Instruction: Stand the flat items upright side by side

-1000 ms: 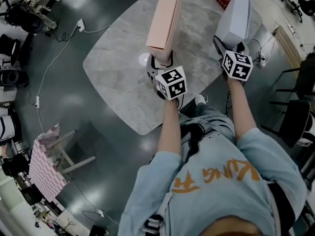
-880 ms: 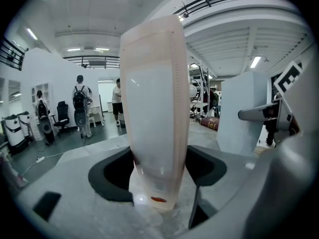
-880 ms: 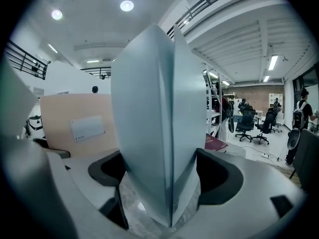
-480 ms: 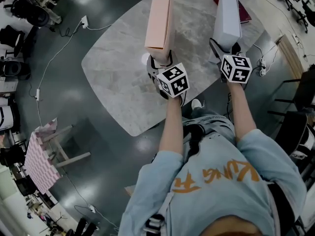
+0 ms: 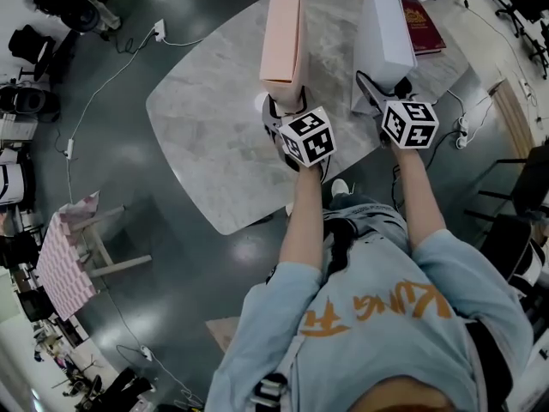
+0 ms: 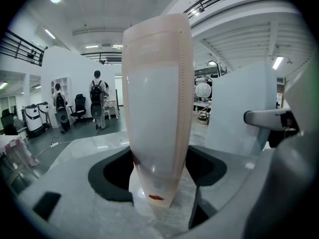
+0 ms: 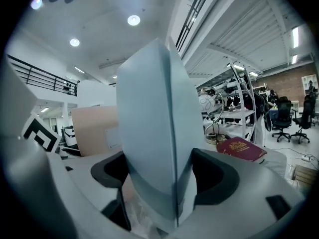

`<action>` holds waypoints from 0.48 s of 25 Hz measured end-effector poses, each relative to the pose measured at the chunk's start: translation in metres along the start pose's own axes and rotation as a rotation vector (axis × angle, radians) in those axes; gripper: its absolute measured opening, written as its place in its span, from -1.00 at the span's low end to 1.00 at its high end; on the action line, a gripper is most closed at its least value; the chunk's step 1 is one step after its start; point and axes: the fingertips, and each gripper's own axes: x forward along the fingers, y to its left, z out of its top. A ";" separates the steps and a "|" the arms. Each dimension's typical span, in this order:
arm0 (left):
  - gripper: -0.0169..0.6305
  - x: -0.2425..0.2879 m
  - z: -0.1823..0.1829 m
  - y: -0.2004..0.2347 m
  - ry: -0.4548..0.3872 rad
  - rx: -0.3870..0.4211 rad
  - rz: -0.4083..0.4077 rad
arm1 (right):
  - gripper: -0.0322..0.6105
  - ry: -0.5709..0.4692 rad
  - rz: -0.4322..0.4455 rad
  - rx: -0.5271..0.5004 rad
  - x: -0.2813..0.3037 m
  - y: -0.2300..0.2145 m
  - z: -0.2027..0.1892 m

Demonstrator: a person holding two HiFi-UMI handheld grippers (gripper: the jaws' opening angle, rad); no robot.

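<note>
Pink box (image 5: 285,33) stands pinched in the left gripper (image 5: 284,108), grey box (image 5: 382,28) in the right gripper (image 5: 384,93), whose jaws just closed tighter.

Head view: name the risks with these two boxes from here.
1. The pink box and white box are tall and narrow, held only near the bottom; either could tip once released.
2. The red book lies close beside the white box, which could land on it and lean.

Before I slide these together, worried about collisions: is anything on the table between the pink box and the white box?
Nothing visible: the tabletop between the pink box and white box is bare. The red book lies outside that gap.
</note>
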 end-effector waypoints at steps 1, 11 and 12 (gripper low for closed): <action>0.09 0.000 0.000 -0.001 0.001 -0.005 0.002 | 0.30 -0.001 0.022 0.001 0.002 0.005 0.000; 0.09 0.000 0.002 -0.016 0.006 -0.013 -0.007 | 0.30 0.000 0.213 -0.014 0.018 0.044 0.001; 0.09 0.000 0.002 -0.018 0.006 -0.010 -0.012 | 0.30 0.001 0.231 -0.018 0.019 0.047 0.001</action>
